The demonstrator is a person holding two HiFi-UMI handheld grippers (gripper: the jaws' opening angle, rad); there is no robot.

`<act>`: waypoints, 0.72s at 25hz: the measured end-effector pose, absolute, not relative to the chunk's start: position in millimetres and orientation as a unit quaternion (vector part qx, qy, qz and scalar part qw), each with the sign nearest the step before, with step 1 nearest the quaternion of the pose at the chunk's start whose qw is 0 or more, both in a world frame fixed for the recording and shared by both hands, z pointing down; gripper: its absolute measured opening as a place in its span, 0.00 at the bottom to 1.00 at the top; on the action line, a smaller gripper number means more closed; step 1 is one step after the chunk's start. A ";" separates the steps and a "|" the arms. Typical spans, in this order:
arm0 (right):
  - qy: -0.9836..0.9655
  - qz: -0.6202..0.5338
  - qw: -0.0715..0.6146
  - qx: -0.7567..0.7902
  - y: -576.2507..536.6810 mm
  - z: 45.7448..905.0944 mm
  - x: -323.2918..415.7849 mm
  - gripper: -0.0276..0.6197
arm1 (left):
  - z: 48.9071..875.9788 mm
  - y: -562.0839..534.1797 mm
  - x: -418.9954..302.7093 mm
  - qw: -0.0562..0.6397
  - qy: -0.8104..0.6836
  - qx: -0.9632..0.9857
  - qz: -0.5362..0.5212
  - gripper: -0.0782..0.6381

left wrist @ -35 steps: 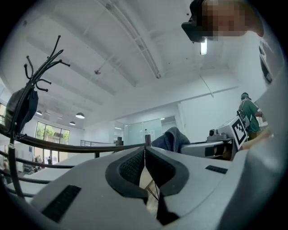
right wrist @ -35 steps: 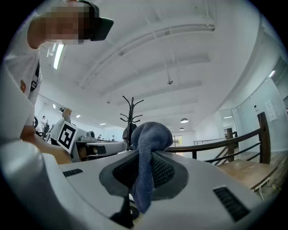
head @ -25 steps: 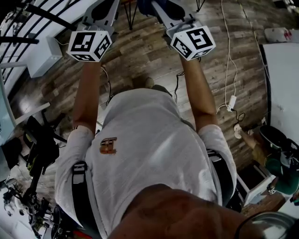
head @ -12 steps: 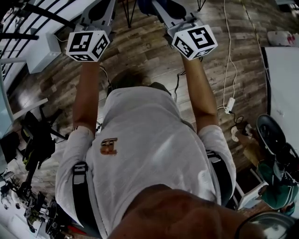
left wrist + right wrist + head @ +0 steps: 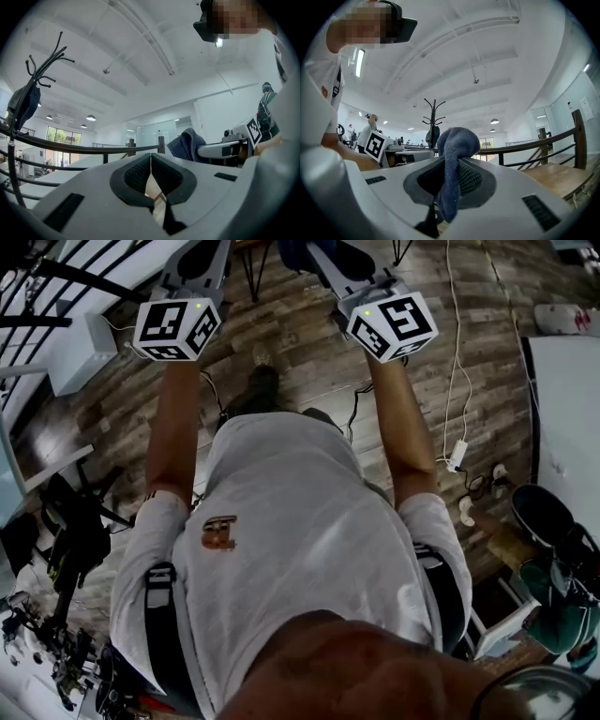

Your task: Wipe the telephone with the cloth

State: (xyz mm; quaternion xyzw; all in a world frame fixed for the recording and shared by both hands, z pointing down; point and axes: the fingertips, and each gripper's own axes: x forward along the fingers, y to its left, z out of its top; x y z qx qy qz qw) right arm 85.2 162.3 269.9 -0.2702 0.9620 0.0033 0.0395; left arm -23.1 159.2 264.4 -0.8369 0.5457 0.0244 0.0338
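Note:
No telephone shows in any view. My left gripper [image 5: 150,157] is shut, its black pads meeting with nothing between them. My right gripper [image 5: 452,165] is shut on a blue-grey cloth [image 5: 457,143], which bulges above the jaws and hangs down between them. The cloth [image 5: 188,145] also shows in the left gripper view, at the tip of the right gripper. In the head view both grippers are held out in front of the person's chest, the left marker cube [image 5: 178,328] and the right marker cube [image 5: 391,324] side by side, with the jaws cut off by the top edge.
Below is a wooden plank floor with white and black cables [image 5: 457,362]. A white table [image 5: 567,418] stands at the right and a white box [image 5: 80,352] at the left. A dark railing [image 5: 534,143] and a coat stand [image 5: 433,117] rise ahead.
Both grippers keep their pose and grip. The floor has slid under the person, and a shoe now shows ahead on the planks.

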 end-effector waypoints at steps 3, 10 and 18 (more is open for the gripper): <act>0.961 0.003 0.036 -0.273 129.3 271.5 74.4 0.15 | 269.8 125.5 -34.7 0.034 0.546 -0.837 0.022 0.14; 0.962 -0.005 0.017 -0.272 24.7 288.9 39.5 0.15 | 290.5 20.2 -73.6 0.021 0.554 -0.832 0.015 0.14; 0.959 -0.013 -0.011 -0.284 -50.1 293.7 -14.6 0.15 | 306.1 -53.7 -125.7 0.009 0.544 -0.839 -0.014 0.14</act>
